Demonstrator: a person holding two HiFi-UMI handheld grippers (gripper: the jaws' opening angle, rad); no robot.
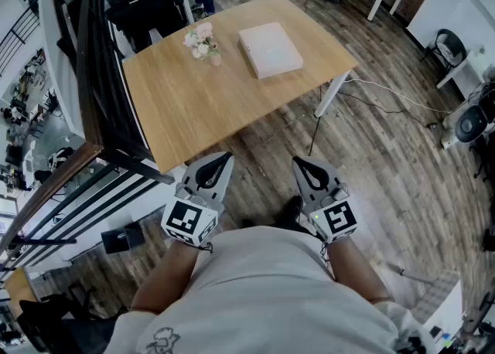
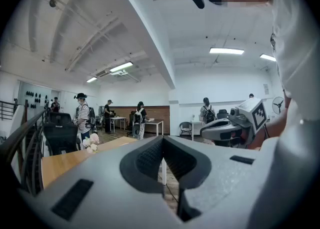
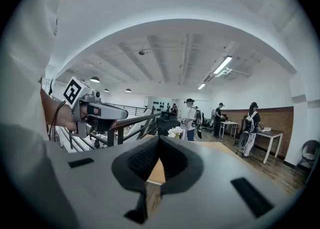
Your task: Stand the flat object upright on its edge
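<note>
The flat object, a pale rectangular box [image 1: 270, 49], lies flat at the far right of the wooden table [image 1: 201, 113]. Both grippers hang close to the person's body, well short of the table's near edge. My left gripper [image 1: 225, 158] is shut with nothing in it, and its closed jaws fill the left gripper view [image 2: 162, 138]. My right gripper [image 1: 299, 161] is likewise shut and empty [image 3: 159, 138]. Each gripper shows in the other's view: the right gripper [image 2: 202, 134] and the left gripper [image 3: 125, 116]. The box is hidden in both gripper views.
A small bunch of pale flowers [image 1: 201, 42] stands on the table left of the box. A black railing [image 1: 93, 74] runs along the table's left side. Black office chairs [image 1: 143, 1] stand behind it, with people beyond. A cable [image 1: 387, 93] trails over the wooden floor at right.
</note>
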